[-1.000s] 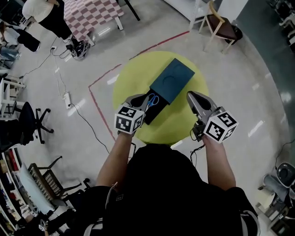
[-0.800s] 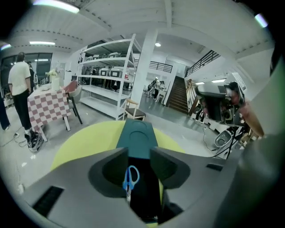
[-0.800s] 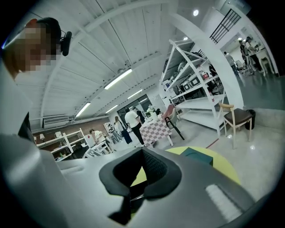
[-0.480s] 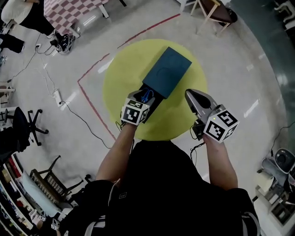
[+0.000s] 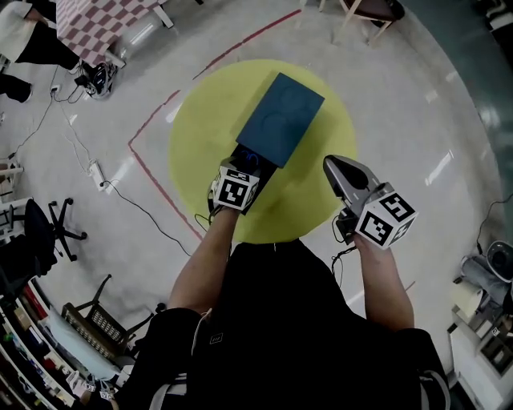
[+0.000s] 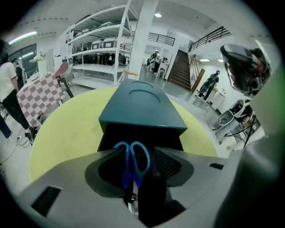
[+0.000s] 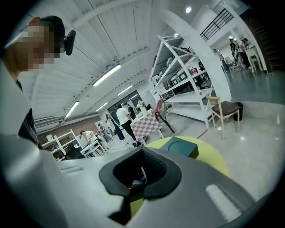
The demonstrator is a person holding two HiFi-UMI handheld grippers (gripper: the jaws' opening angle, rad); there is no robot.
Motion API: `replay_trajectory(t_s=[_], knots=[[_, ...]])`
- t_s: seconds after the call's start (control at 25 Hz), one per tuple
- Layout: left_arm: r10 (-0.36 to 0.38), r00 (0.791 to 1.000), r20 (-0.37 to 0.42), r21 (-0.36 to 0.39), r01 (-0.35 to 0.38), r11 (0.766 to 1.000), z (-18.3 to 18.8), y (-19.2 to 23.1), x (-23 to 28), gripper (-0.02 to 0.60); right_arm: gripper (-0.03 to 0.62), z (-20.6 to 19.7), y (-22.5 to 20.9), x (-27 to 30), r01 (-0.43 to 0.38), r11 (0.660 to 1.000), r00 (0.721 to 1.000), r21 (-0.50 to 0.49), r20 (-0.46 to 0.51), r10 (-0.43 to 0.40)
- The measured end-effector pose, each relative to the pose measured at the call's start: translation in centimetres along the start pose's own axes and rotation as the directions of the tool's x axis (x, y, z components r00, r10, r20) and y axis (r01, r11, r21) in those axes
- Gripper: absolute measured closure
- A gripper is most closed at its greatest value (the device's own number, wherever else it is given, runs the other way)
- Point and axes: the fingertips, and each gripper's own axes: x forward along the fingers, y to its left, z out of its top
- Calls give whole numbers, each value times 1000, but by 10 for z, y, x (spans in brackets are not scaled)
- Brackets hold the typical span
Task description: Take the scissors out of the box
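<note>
While left hand-held gripper (image 6: 138, 148) closes its wide jaws, scissors (image 6: 130, 160) between them, in box (image 6: 142, 104).

One round yellow-green table (image 5: 321, 204) is carrying one dark teal rectangular box (image 5: 280, 120), which is holding one pair of blue-handled scissors (image 6: 133, 160). Two grey hand-held grippers are showing: the left gripper (image 5: 247, 162), its jaws closing with the scissors between them, and the right gripper (image 5: 335, 166). One checked-cloth table (image 5: 104, 20) is standing beyond.

A round yellow-green table (image 5: 200, 136) stands on glossy grey floor (image 5: 417, 104); a dark teal rectangular box (image 5: 280, 120) lies on the table's far half.
</note>
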Motion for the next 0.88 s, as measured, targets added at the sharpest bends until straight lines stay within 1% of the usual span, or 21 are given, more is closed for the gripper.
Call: replay_trajectory(t_s=[0.04,0.12,0.24,0.4,0.48,0.56,0.68,0.8,0.88], knots=[[5,1000,-7,5,-5,1000,0,1,3,377,583,-1,-2,0,4,1000,1000,5,1,-4],[14,1000,-18,6,-14,1000,1,4,5,405,583,-1,-4,-1,9,1000,1000,13,3,-9],[18,1000,-21,-6,-18,1000,5,8,5,438,583,-1,-8,-2,13,1000,1000,21,7,-13],[-7,1000,-17,-35,7,999,4,9,5,450,583,-4,-11,-2,12,999,1000,31,9,-12],[-16,1000,-22,-37,15,999,2,8,6,477,583,-5,-12,-3,9,999,1000,35,9,-9],[-12,999,-49,-10,12,1000,-1,6,8,482,583,-5,-13,-3,6,999,1000,38,7,-7],[14,995,-103,65,-7,998,-9,4,11,482,583,-7,-11,-2,2,999,1000,38,5,-2],[50,991,-121,133,-34,991,-9,3,12,482,583,-8,-11,-2,-2,999,1000,41,2,2],[60,989,-133,169,-37,985,-7,0,13,482,583,-8,-14,-4,-2,999,1000,44,1,2]])
